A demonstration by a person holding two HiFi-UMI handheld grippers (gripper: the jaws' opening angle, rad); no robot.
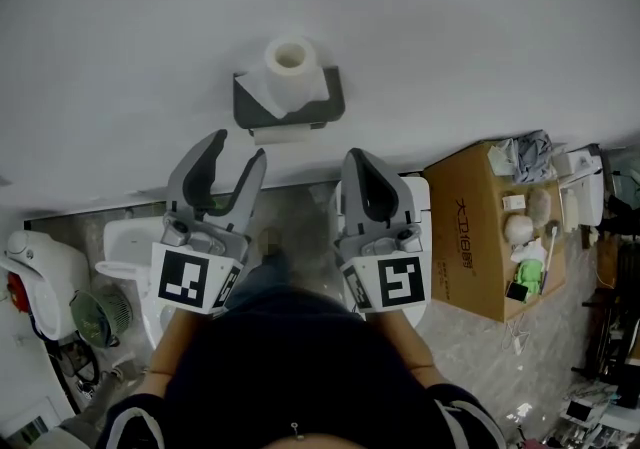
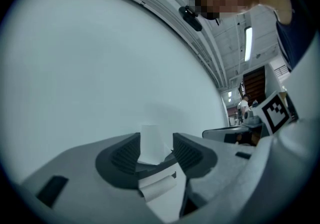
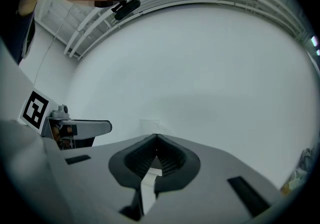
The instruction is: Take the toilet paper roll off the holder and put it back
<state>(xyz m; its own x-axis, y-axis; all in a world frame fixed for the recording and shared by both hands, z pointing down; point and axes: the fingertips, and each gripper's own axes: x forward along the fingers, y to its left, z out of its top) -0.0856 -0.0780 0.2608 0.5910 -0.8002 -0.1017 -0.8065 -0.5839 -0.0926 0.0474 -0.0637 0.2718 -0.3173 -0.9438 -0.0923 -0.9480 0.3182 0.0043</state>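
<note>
**Colleague:** Where is the toilet paper roll from where you stand?

**Me:** The toilet paper roll [image 1: 289, 72] is straight ahead of my two grippers. It stands upright on the dark grey holder [image 1: 322, 109], which is fixed to the white wall [image 1: 450, 37]. It is a little nearer the line of my left gripper [image 1: 240, 144] than that of my right. A loose sheet hangs down from the holder's front edge.

**Colleague:** Is either gripper on it?

**Me:** No, both are apart from it, short of the wall. In the left gripper view the roll shows in the gap between my jaws, but it is farther off and the ribbed pads touch nothing.

**Colleague:** So how do the jaws stand?

**Me:** My left jaws are parted, with a clear gap and nothing held. My right gripper [image 3: 156, 138] has its jaw tips pressed together, and nothing is caught between them. Both point roughly level at the wall, side by side.

**Colleague:** Anything else close by?

**Me:** On the outer side of my right gripper, lower down, there is an open cardboard box [image 1: 470, 227] with small items in it. Out past my left gripper, down by the floor, a small green fan [image 1: 100, 312] sits beside a white appliance [image 1: 40, 267].
</note>
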